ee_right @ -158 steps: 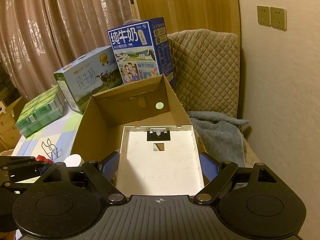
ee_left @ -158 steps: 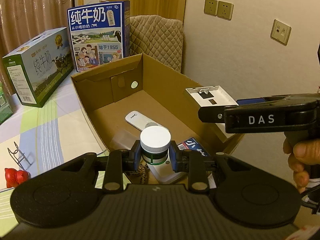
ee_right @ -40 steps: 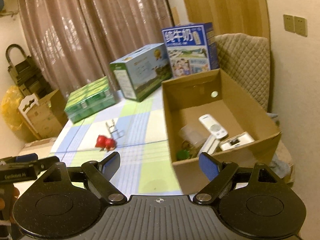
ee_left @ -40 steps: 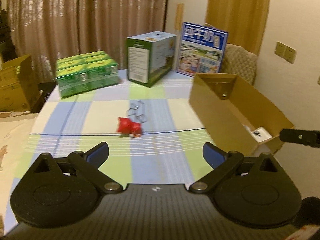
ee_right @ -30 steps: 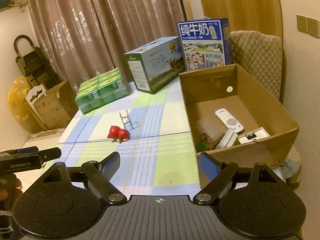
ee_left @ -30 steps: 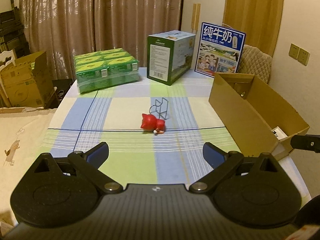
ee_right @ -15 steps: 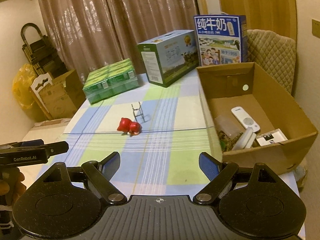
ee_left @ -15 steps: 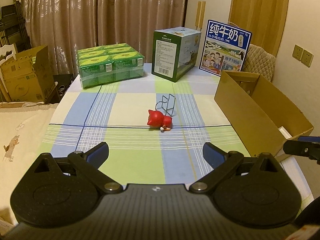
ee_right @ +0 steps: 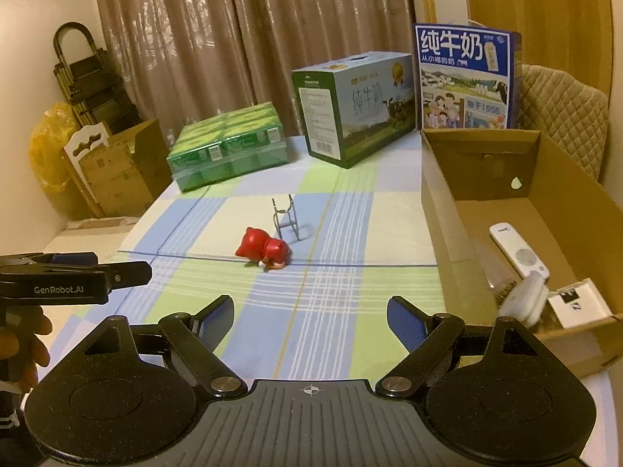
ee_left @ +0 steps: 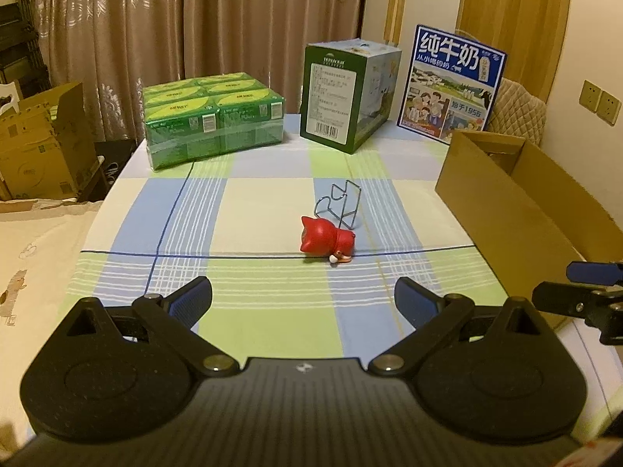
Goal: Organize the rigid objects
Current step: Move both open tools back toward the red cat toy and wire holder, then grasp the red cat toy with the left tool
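Both grippers empty, pointing down over the checked tablecloth (ee_left: 272, 202).

Left gripper (ee_left: 303, 297): jaws spread wide, nothing between the fingers. Right gripper (ee_right: 310, 317): same, jaws wide apart, holding nothing.

Loose items left on the table, two seen:
- red cat figurine (ee_left: 326, 240), lying on its side, straight ahead of the left fingers and a little right of their midline; from the right gripper's view it lies ahead and left of the midline (ee_right: 264, 252).
- small wire stand (ee_left: 339, 206), upright, just beyond the figurine, close to it; cannot tell whether they touch.

Already in the cardboard box (ee_right: 440, 210), which sits ahead and to the right of the right fingers: a white remote (ee_right: 518, 250), a small white boxy part (ee_right: 578, 303), a white-capped item (ee_right: 523, 299) blurred at the near wall, and something clear beside it that I cannot make out.

Milk cartons and a green shrink-wrapped pack stand at the far edge, well beyond both grippers; probably not part of the sort.

Judgement: task well along, box partly filled, two pieces to go. Figurine is the nearer of the two and looks like the next pick for either gripper.
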{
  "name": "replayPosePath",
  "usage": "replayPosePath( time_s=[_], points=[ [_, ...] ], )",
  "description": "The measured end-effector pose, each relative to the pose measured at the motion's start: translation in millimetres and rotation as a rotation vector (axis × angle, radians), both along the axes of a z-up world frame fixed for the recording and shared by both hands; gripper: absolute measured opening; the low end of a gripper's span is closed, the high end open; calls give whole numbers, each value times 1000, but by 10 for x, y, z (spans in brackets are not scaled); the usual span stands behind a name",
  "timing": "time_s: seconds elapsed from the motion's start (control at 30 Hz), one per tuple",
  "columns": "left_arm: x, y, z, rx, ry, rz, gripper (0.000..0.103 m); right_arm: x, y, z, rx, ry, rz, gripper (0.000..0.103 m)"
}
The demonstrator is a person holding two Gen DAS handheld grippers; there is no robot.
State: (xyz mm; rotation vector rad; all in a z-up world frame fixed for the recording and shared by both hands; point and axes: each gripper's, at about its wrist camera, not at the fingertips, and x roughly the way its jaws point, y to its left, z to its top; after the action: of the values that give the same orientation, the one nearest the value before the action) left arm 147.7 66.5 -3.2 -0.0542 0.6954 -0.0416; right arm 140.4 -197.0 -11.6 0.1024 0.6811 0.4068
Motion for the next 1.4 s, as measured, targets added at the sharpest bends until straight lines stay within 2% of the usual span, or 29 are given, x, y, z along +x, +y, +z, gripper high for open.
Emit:
replayPosePath(
  time_s=[0.4, 0.8, 1.0, 1.17, 1.27, 1.4],
  points=[
    [700, 22, -539, 7, 3, -40, 98, 635, 118, -439, -31, 2, -27, 83],
    [1203, -250, -900, 86, -19, -113, 97, 1108, 156, -806, -50, 17, -61, 83],
    [1393, -362, -1060, 134, -26, -103, 89, 1231, 110, -942, -50, 22, -86, 83],
    [1508, -390, -1164, 115, -16, -84, 81, 1315, 95, -1010, -37, 28, -84, 83],
    [1544, -428, -1185, 106, -23, -92, 80, 1346, 86, -1043, -29, 33, -83, 83],
    [1588, -487, -1232, 127, -24, -104, 76, 1372, 90, -1064, -24, 35, -84, 83]
  ],
)
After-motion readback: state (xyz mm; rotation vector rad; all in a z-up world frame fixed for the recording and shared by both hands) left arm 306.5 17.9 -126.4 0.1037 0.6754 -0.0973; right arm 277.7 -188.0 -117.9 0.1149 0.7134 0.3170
